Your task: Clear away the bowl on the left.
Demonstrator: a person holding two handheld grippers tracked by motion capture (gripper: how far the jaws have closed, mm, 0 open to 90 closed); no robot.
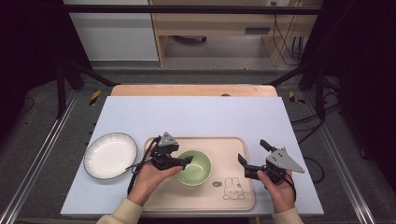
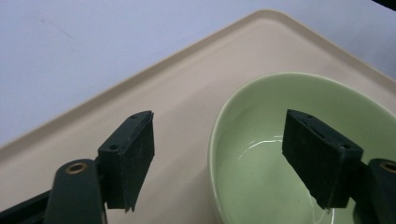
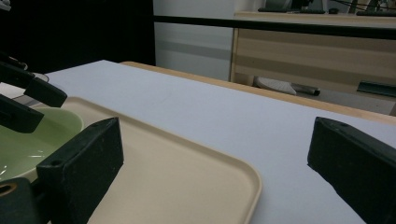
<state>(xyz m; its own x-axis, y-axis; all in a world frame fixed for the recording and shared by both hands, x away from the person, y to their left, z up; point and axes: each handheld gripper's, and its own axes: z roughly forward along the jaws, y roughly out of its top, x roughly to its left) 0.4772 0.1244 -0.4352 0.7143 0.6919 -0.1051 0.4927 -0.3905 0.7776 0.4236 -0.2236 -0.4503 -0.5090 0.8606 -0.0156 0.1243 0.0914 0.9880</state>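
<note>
1. Because the left gripper point(image 2: 219, 165) stood wide open with one jaw outside and one jaw inside the rim of the glossy pale green ceramic bowl point(image 1: 195, 168), gripping nothing yet, a careless squeeze looked likely to tip the bowl or let its smooth wall slip from the pads.
2. If the bowl was pushed sideways rather than pinched, it could have slid across the shallow beige plastic tray point(image 1: 233, 143), which offered little grip.
3. The right gripper point(image 1: 253, 158) hung wide open at about 3 o'clock of the bowl, its jaws astride the tray's right edge and holding nothing; closing there might have lifted or jolted the tray.
4. The green bowl sat near the tray's centre and looked empty, showing only reflected light inside.
5. The tray also carried a printed rabbit drawing point(image 1: 232, 189) at about 5 o'clock of the bowl.
6. The round white plate with a dark rim point(image 1: 110, 155) lay empty on the pale lilac table cover point(image 1: 196, 114), at 9 o'clock of the tray, just beside it.
</note>
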